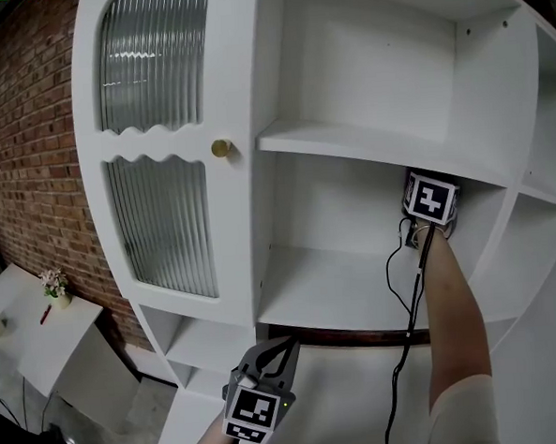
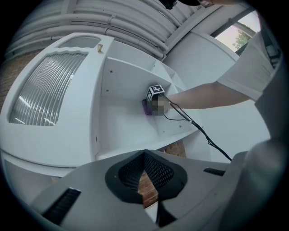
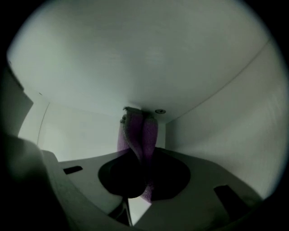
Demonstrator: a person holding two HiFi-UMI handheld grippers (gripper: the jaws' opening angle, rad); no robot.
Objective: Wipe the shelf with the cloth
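While the right tool (image 3: 142, 151) clamps the purple cloth (image 3: 137, 131) at a shelf (image 1: 339, 297) corner | left tool (image 2: 144, 154): jaws together, empty

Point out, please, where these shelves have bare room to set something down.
The upper shelf is bare across its visible width. The middle shelf is free from its left wall to the right gripper. Crowded: its back right corner, where that gripper holds the purple cloth, with arm and cable crossing the front edge.

No readable text or labels, at least at this resolution.
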